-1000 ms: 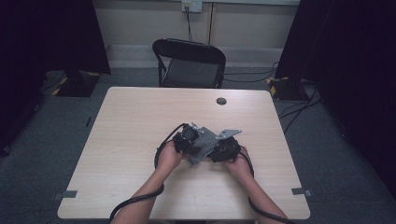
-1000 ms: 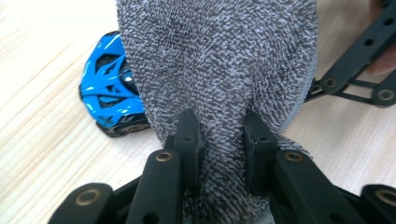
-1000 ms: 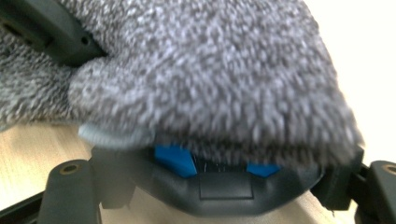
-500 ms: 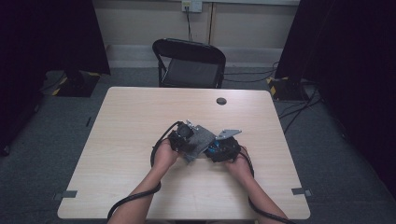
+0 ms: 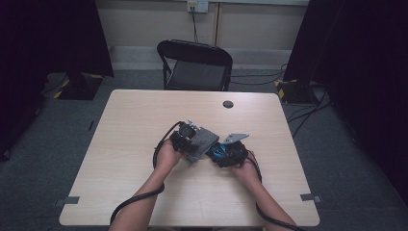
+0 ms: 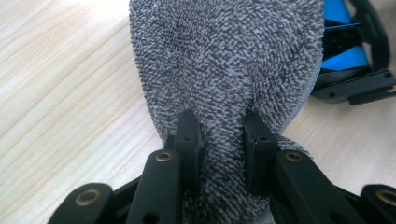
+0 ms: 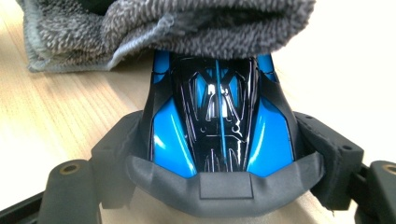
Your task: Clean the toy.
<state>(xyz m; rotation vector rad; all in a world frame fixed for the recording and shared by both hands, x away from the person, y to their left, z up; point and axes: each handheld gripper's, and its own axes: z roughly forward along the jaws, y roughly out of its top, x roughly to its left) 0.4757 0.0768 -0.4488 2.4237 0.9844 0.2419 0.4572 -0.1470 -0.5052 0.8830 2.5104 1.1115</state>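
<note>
Where the high view looks down on the pale wooden table (image 5: 120,173), the person's two hands meet near its middle: the left gripper (image 5: 188,138) holds a grey cloth (image 5: 206,141) that lies against a blue and black toy car (image 5: 222,152), which sits in the right gripper (image 5: 231,155) just to the right of it. A black folding chair (image 5: 197,65) stands at the far side of the table, and a small dark round disc (image 5: 228,104) is set in the tabletop near the far edge, well apart from the hands. In the left gripper view, the two black jaws stand narrow and pinch a fold of the fuzzy grey cloth (image 6: 229,70) between them; the cloth spreads away from the jaws over the wood, and part of the toy car (image 6: 348,56) shows at the far right, partly under the cloth's edge. In the right gripper view, the jaws stand wide and clasp the toy car (image 7: 219,126) by its two sides, with a dark grey bumper nearest the camera and the glossy blue and black body running away from it. The cloth (image 7: 187,28) drapes over the far end of the car and touches it, while its left part rests on the table.
</note>
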